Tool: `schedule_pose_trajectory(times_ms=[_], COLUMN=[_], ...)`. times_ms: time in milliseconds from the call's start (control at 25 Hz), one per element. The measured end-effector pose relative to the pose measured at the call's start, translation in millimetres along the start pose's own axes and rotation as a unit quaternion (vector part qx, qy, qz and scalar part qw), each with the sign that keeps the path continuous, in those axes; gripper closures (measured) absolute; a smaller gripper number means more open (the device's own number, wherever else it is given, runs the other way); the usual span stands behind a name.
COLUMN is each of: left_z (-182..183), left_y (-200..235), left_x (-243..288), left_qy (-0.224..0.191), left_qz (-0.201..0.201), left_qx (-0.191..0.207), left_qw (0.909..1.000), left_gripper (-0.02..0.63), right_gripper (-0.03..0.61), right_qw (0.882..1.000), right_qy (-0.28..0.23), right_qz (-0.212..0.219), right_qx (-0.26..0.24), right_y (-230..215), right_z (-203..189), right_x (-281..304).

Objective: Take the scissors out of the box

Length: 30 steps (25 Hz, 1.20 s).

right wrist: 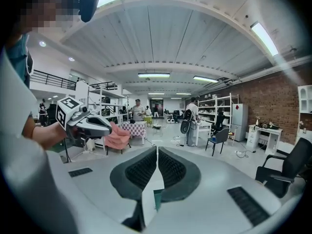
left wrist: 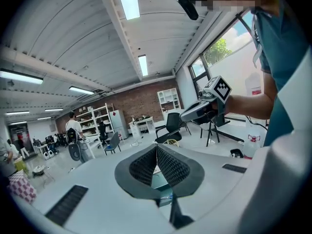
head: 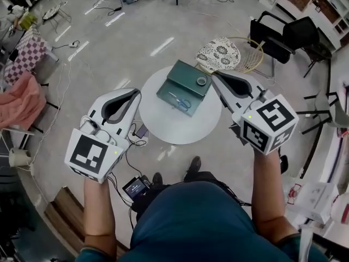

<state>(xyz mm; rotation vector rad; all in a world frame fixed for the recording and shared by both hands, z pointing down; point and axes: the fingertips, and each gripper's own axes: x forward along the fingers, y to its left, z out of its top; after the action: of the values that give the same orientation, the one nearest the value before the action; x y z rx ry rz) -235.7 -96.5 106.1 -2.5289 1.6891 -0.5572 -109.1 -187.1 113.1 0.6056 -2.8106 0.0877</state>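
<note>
Scissors (head: 181,103) in box (head: 167,89) beside tape roll (head: 202,81)

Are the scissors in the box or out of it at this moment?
In. The scissors lie inside the open green box on the round table, as the head view shows.

Scissors (head: 181,102) tiny, blades barely discernible
</note>
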Motion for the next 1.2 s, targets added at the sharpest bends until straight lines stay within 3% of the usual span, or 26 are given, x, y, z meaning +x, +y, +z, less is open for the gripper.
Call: schedule_pose_trajectory(times_ms=[320,480,800,1200], left_z=[23,21,-4,-43], left_y=[-26,-31,-27,-6], left_x=[50,82,131,235], left_qy=[0.025,0.047,0.069,0.09], left_qz=[0.036,0.033,-0.012,-0.115], left_qx=[0.005,0.015,0.02,0.037], left_qw=[0.999,0.9982,0.9973,0.9886], left_gripper=[0.594,0.594,0.592,0.592], right_gripper=[0.54,0.54,0.54,0.54], right_qw=[0.999,0.998,0.999,0.996], right_qy=[-0.016,-0.023,-0.007,0.03], right_qz=[0.043,0.051,0.032,-0.044], right_qx=[0.004,0.018,0.04,0.077], right_y=[-63,-96,-126,-200], right_z=[-5,-16,-48,-86], right_x=[-13,-9,-1,14])
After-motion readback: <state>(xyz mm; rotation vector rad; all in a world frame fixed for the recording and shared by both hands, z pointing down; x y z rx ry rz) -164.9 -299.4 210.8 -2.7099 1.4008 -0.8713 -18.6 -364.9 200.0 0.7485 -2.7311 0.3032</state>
